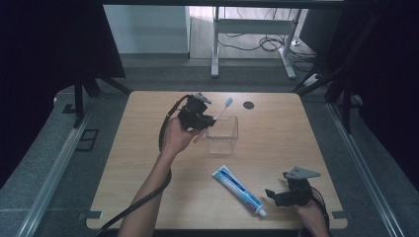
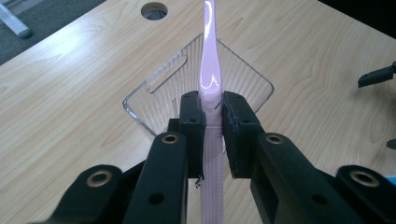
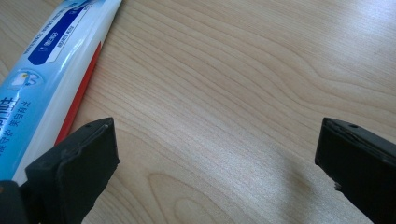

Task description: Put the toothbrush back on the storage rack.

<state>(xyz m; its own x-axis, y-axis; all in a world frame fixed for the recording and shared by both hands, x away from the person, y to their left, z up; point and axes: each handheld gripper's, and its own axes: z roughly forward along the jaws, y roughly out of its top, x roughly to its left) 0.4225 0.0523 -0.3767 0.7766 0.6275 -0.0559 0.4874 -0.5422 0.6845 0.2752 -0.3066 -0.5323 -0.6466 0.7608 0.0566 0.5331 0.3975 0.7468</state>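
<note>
So the left gripper [image 1: 201, 117] is clamped on a pink toothbrush [image 1: 221, 111], jaws pinching the handle on both sides, and it's held up above the table [image 1: 148, 148] right at the near-left side of the clear plastic container [image 1: 223, 134]. In the left gripper view the handle runs straight up between the pads [image 2: 192, 122] with the container's open mouth [image 2: 154, 100] directly behind and below it, so the brush sits over the opening, bristle end pointing toward the far edge. The container is roughly mid-table, with loads of bare wood to its left and right; the round cable hole [image 1: 248, 105] is just past it near the far edge. The right gripper [image 1: 277, 194] is parked low by the near-right corner with its jaws spread wide and nothing between them, just tabletop. The toothpaste tube [image 1: 239, 190] lies diagonally just beside it, cap end nearest the jaws, well apart from the container and not blocking it.
</note>
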